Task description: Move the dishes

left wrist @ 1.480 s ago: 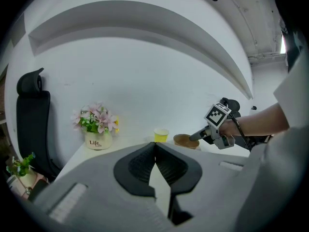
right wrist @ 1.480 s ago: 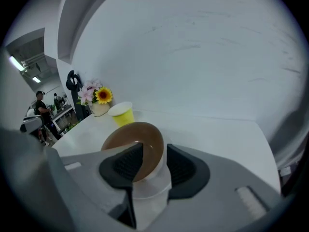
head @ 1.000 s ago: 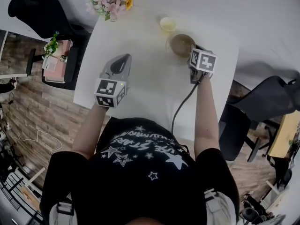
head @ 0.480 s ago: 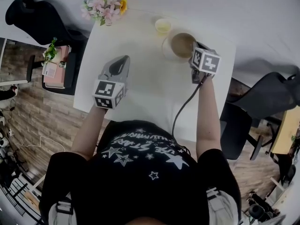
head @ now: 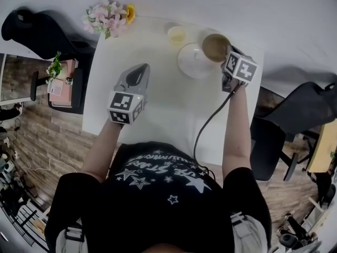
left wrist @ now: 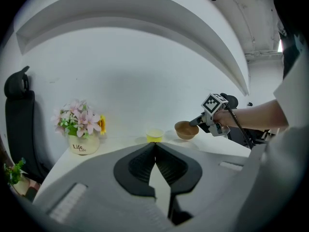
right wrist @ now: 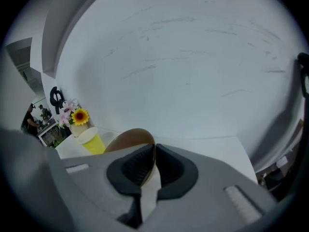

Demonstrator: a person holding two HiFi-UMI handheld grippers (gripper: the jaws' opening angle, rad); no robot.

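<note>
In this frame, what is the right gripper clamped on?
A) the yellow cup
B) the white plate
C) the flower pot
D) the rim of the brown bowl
D: in the right gripper view, the jaws of the right gripper pinch the thin rim of the brown bowl; the yellow cup stands apart, untouched.

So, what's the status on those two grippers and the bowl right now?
Right gripper shut on rim of brown bowl, at edge of white plate. Left gripper shut, empty. Yellow cup close behind plate.
</note>
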